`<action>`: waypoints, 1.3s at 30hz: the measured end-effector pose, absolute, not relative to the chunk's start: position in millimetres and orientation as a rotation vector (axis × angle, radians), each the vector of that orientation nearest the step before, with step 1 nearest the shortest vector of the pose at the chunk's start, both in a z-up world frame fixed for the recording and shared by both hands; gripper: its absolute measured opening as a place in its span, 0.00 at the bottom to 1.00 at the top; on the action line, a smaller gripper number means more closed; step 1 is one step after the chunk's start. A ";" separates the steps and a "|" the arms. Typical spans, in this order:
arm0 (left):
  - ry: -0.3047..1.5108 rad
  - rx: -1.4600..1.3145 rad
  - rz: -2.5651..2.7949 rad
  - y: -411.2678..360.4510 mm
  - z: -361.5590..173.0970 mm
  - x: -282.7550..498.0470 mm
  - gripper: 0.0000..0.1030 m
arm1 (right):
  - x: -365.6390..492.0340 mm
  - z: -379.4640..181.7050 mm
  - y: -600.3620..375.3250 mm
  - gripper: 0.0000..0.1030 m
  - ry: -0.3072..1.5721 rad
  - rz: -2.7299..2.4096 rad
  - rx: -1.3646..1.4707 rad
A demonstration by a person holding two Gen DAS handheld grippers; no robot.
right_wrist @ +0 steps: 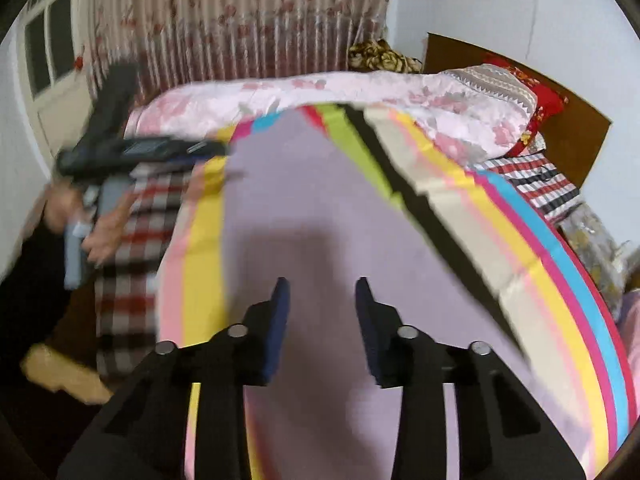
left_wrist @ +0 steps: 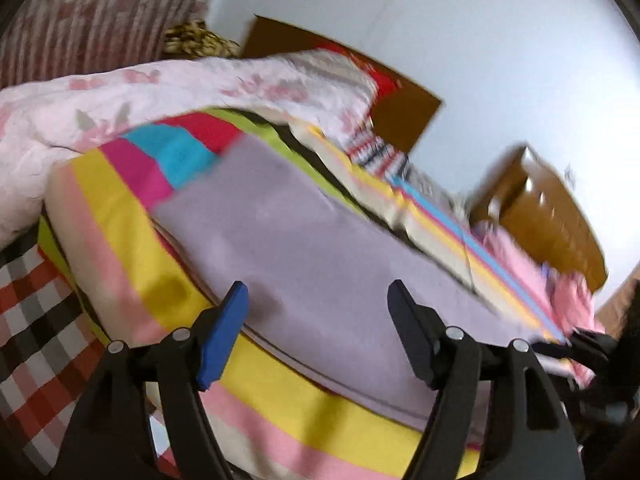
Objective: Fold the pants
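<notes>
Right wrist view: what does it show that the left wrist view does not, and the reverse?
Only the right wrist view shows the left gripper from outside, the hand holding it, and a window. Only the left wrist view shows a wooden cabinet. Both show the lilac pants, striped sheet, floral quilt and open, empty fingers.

- Lavender pants lie flat at centre; open room above them.
- Pink floral quilt heaped at twelve o'clock blocks passage.
- Left gripper crowds ten o'clock.
</notes>
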State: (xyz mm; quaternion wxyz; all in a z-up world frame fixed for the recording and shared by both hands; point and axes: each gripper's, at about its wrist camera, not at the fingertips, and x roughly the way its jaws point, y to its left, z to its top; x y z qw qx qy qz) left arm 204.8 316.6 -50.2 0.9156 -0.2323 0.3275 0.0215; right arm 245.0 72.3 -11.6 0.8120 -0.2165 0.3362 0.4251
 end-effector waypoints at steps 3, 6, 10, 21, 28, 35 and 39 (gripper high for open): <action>0.721 -0.561 -0.046 303.7 -64.2 208.5 0.68 | 208.6 -32.0 67.7 0.20 0.726 0.895 -0.532; 0.745 -0.540 -0.072 290.4 -70.7 212.8 0.68 | 200.9 -54.1 58.6 0.17 0.765 0.861 -0.539; 0.828 -0.478 -0.048 285.2 -93.4 229.1 0.68 | 200.9 -67.0 51.8 0.17 0.779 0.826 -0.574; 0.856 -0.506 -0.042 287.5 -99.8 229.0 0.69 | 193.4 -71.0 46.7 0.17 0.780 0.860 -0.602; 0.865 -0.489 -0.035 282.1 -101.3 229.3 0.72 | 184.4 -72.5 53.6 0.18 0.742 0.845 -0.693; 0.892 -0.493 -0.041 282.3 -99.5 233.5 0.73 | 176.7 -53.4 47.9 0.03 0.682 0.872 -0.679; 0.900 -0.506 -0.055 285.2 -99.4 235.7 0.73 | 180.9 -32.4 27.5 0.03 0.698 0.929 -0.588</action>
